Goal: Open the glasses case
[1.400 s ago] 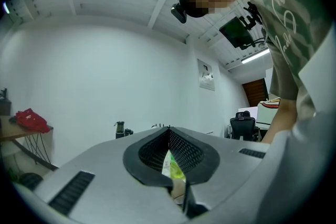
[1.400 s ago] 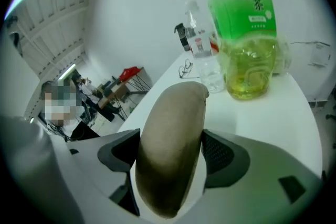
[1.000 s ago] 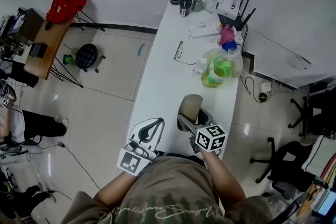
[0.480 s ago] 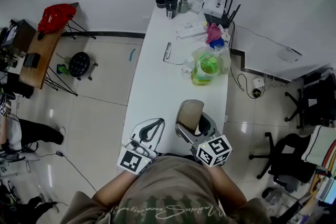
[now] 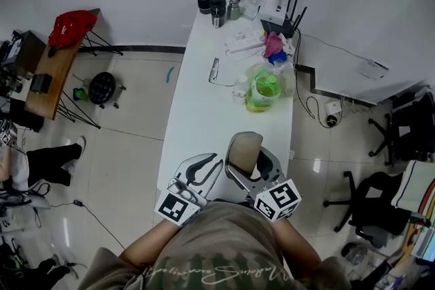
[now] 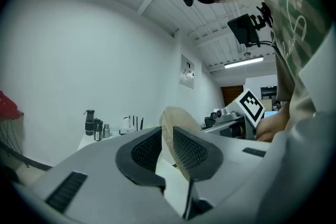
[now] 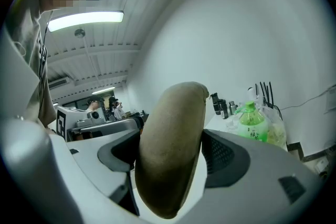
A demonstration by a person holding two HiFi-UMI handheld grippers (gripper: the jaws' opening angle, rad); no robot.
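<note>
White table (image 5: 201,120) holds glasses (image 5: 215,71), power strip (image 5: 243,42), router (image 5: 277,10).

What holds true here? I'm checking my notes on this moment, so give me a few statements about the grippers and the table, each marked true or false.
1. The right gripper holds the tan glasses case. True.
2. The left gripper is clamped on the case. False: its jaws have just been opening and press on nothing; the case shows beyond their tips.
3. The green bottle stands on the floor. False: it stands on the white table.
4. A pair of glasses lies on the table. True.
</note>
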